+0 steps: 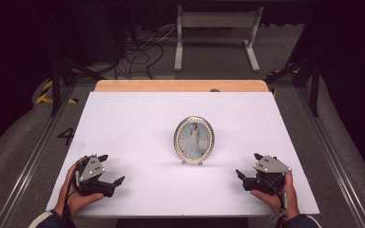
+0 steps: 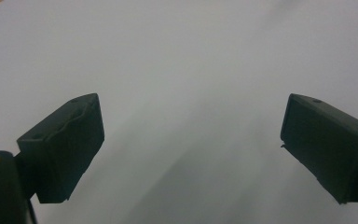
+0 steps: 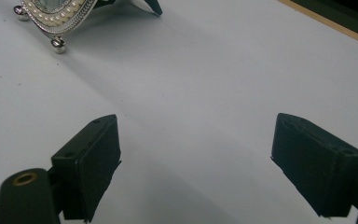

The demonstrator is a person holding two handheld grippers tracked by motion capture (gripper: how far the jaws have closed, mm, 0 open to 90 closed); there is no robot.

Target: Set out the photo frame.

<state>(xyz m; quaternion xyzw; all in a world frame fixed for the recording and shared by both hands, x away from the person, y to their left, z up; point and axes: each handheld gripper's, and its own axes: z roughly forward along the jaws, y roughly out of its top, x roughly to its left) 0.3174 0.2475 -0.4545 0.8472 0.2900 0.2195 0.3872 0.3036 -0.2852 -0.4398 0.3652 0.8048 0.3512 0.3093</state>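
Note:
An oval silver picture frame (image 1: 194, 139) with a pearl-studded rim stands upright near the middle of the white table top (image 1: 138, 118); it holds a photo of a figure in a pale dress. Its lower rim and ball feet (image 3: 58, 21) appear at the top left of the right gripper view. My left gripper (image 1: 112, 168) rests at the front left, held by a hand, jaws wide apart over bare white surface (image 2: 191, 130). At the front right my right gripper (image 1: 248, 165) is open too, nothing between its jaws (image 3: 196, 158). Both grippers are well apart from the frame.
A wooden strip (image 1: 180, 85) runs along the table's far edge. Beyond it, on the dark floor, are loose cables (image 1: 138, 52) and a white stand's legs (image 1: 216, 33). Metal rails (image 1: 38, 152) flank the table on both sides.

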